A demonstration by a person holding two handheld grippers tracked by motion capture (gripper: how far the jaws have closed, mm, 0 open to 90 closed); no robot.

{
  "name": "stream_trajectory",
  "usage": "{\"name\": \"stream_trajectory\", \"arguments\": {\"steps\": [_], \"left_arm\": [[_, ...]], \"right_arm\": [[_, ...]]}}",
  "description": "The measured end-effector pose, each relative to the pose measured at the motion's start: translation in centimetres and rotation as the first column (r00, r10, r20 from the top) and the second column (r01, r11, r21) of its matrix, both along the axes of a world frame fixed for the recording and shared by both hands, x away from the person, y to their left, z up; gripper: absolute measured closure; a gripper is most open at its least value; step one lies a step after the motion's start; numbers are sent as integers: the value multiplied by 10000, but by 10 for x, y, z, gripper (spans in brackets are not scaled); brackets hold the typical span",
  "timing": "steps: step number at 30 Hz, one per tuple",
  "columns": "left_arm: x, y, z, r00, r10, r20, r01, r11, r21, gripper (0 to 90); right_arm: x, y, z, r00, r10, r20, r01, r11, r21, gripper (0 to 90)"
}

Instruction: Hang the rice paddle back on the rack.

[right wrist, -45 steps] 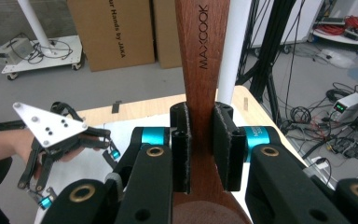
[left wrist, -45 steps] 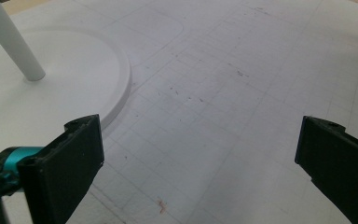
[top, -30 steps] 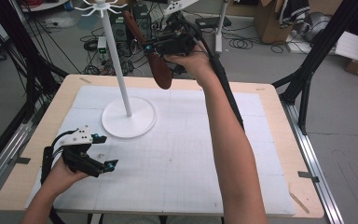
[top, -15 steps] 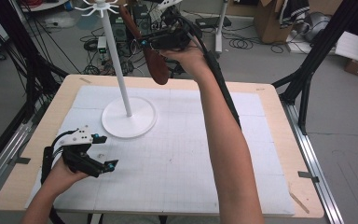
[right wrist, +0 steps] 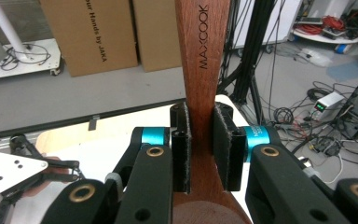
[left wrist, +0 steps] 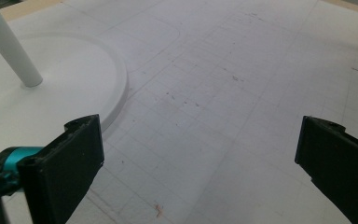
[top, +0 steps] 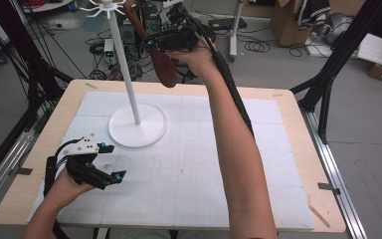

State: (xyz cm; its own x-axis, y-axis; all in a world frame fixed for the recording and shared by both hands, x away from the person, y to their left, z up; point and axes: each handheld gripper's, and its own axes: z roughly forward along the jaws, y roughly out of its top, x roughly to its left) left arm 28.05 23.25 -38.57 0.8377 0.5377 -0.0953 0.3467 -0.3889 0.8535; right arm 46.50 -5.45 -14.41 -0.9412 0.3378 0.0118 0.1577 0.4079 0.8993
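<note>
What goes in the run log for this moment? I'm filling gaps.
right tongs: shut on spoon, raised near rack | left tongs: open, nothing between them, low over mat

White stand's round base [top: 137,130] and thin pole [top: 124,64] block the mat's far-left part, wooden spoon [top: 161,67] hanging just right of the pole, raised right forearm [top: 234,149] crossing the middle, open mat [top: 189,169] between left gripper [top: 108,163] and forearm, right strip free.
</note>
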Motion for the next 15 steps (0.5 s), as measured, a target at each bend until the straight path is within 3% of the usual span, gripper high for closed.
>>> {"name": "stream_trajectory", "arguments": {"steps": [15], "left_arm": [[0, 0, 0, 10000, 6, 3, -6, 10000, 0, 17]], "right_arm": [[6, 5, -6, 9999, -75, -138, 78, 9998, 192, 788]]}}
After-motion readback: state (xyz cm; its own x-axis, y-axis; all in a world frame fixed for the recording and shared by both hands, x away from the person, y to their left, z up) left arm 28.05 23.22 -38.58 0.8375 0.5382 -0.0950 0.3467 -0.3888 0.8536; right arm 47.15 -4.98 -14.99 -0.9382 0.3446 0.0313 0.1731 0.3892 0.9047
